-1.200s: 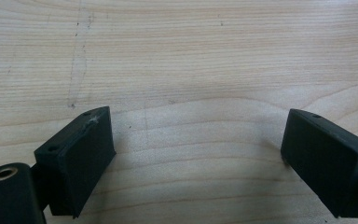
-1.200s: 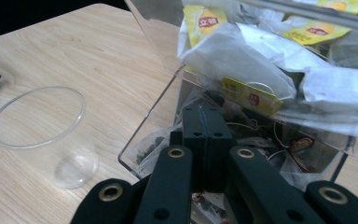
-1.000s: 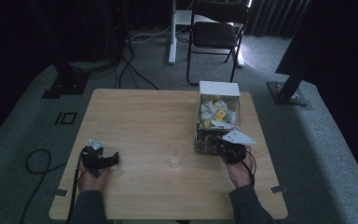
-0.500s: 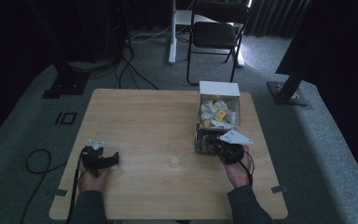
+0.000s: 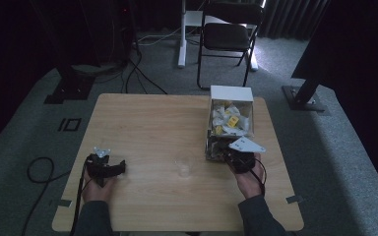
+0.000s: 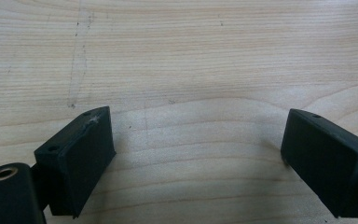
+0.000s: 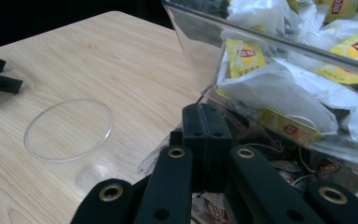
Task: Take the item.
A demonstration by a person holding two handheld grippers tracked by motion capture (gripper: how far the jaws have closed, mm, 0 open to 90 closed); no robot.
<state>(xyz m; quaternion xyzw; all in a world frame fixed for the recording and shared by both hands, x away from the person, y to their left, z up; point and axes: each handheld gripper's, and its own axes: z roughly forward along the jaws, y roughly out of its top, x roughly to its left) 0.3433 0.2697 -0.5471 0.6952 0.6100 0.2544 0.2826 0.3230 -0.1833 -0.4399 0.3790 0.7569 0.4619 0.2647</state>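
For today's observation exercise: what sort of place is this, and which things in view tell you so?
Probably a recording studio or lab rather than a home: dark curtains behind, loose cables on grey carpet, stand bases flanking a lone wooden table, and a folding chair.

A wooden table (image 5: 147, 123) holds a clear box (image 5: 230, 129) full of tea bags (image 5: 229, 119). The right gripper (image 5: 230, 153) is at the box. A clear cup (image 5: 182, 166) stands nearby. The left gripper (image 5: 107, 168) rests far left.
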